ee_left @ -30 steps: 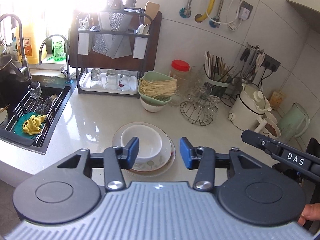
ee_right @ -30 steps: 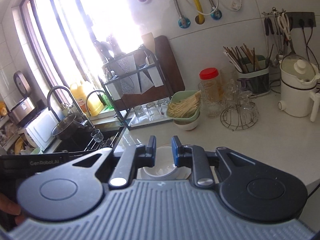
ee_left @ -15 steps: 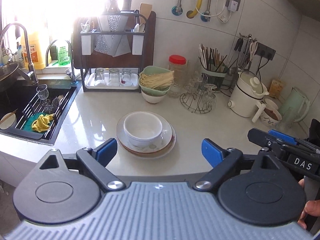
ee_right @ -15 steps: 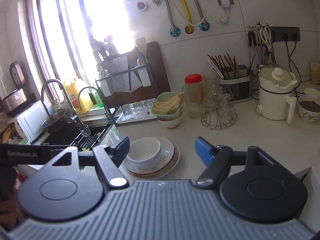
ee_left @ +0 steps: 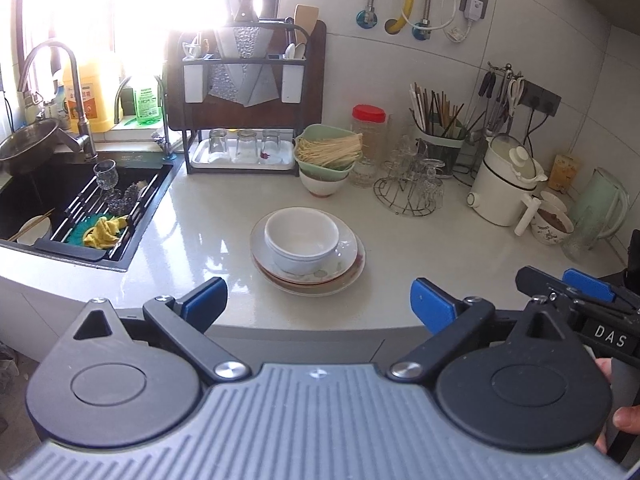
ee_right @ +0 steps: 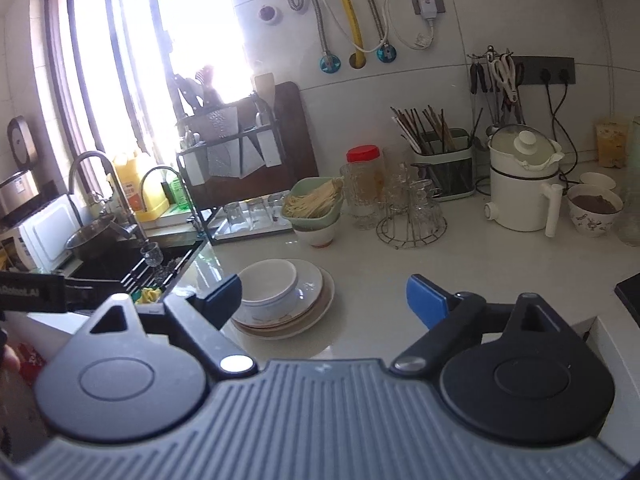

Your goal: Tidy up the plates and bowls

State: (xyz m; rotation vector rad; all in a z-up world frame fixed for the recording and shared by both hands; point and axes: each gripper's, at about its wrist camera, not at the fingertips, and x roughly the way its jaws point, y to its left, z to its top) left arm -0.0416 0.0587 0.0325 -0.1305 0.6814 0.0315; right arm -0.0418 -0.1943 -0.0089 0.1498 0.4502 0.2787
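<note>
Both grippers hang over the near edge of the bench, each released wide and grasping nothing. The left gripper (ee_left: 319,298) has its blue-padded fingers (ee_left: 204,300) spread well apart, the stack of crockery showing in the gap ahead of them. The right gripper (ee_right: 322,300) is spread just as wide; its left finger (ee_right: 222,300) overlaps the near-left edge of the stack in the right wrist view, though whether it touches cannot be told.

The bowl (ee_left: 302,242) — white, upright — sits inside the plates (ee_left: 352,260), a few of them stacked one on another on the bench (ee_left: 400,252), roughly mid-way between the sink and the kettle. The bowl sits a little left of the stack's centre.

Behind the stack stands a green bowl of noodles (ee_left: 328,152) nested on a white bowl, with a red-lidded jar (ee_left: 369,128) just beside it and a wire glass rack (ee_left: 412,184) further right. A white kettle (ee_left: 508,184) stands near the wall. To the left — the sink (ee_left: 60,200), a yellow cloth (ee_left: 105,232) lying on its drainer.
</note>
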